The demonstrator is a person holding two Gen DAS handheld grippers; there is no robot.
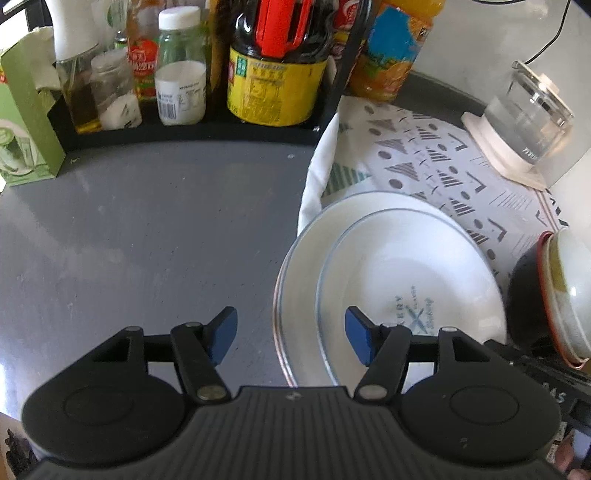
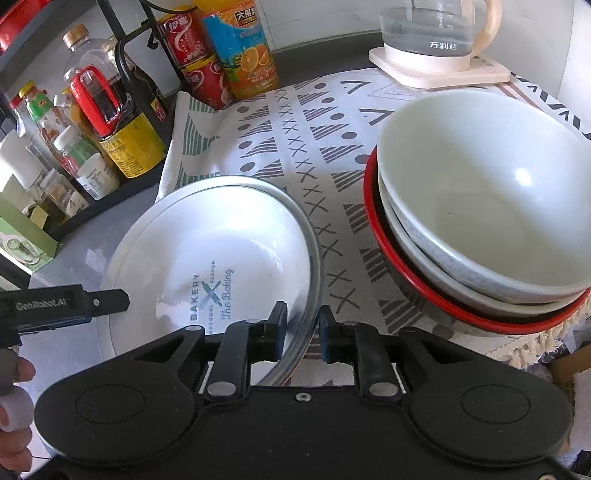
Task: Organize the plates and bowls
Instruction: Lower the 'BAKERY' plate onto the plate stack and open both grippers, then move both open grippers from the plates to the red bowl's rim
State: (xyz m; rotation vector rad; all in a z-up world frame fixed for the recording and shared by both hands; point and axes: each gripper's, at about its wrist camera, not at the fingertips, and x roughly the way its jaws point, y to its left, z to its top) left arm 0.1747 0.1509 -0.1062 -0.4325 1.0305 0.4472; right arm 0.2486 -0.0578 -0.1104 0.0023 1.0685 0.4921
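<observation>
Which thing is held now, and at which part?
The right gripper pinches the plate stack at its near rim. The left gripper is open and holds nothing.

White round plate (image 2: 207, 258): "BAKERY NATURAL FLAVOR The Baking"
Black bar at near left (image 2: 48, 306): "GenRobot.AI"
Clear glass kettle, far right (image 2: 439, 33): "万利达"

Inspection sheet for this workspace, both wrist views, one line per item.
Surface: grey counter, patterned cloth over part of it.
Job's things: white plates stacked; bowls nested on the cloth.
Clutter: bottle rack, orange juice bottle, glass kettle.
Grippers: left gripper open, nothing between pads; right gripper at the plates' rim, contact unclear.
Cables: black cable on the wall.
Surroundings: light wall; little else shown.
</observation>
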